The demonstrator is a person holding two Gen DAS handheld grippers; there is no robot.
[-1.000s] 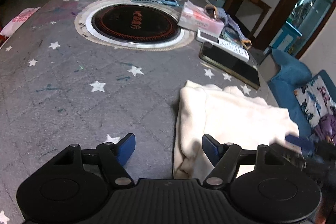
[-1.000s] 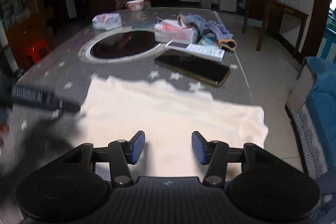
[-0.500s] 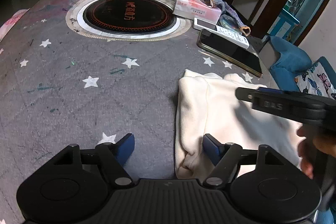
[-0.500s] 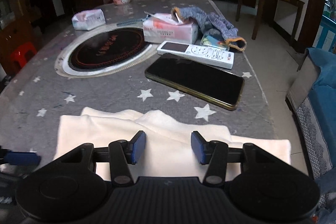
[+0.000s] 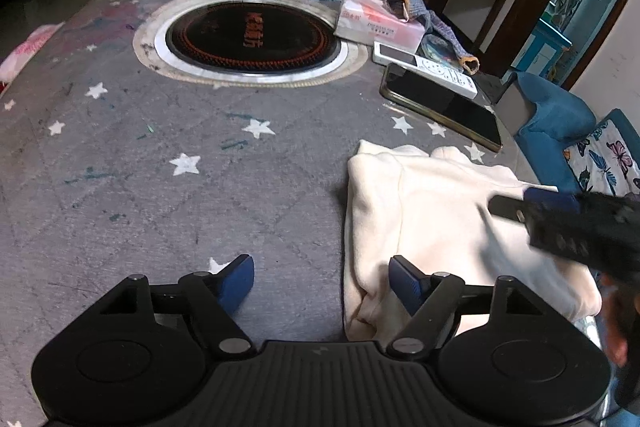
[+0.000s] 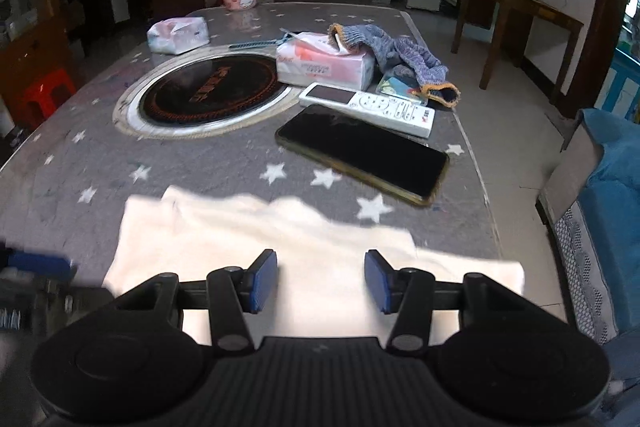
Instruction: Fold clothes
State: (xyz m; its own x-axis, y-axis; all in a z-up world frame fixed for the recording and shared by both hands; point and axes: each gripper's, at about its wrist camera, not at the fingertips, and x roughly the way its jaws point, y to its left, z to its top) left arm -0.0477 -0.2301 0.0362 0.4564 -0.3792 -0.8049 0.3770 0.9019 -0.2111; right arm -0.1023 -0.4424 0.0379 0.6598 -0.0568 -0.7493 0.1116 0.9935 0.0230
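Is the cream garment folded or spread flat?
Folded: the cream garment lies as a compact rectangle, layered edges stacked along its left side.

Dim room, daylight coming in from the right.
Fisheye bends the edges; the cream garment point(image 6: 248, 239) glares nearly white, and the right gripper point(image 5: 568, 227) is smeared by motion blur.

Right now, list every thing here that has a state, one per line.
Cream garment: folded, flat on the table, ungripped.
Left hand-held gripper: open, empty, at the garment's left edge.
Right hand-held gripper: open, empty, over the garment.
Phone: screen dark, face up.
Tissue box: opened, sock draped on it.
Induction cooktop: appears unlit.
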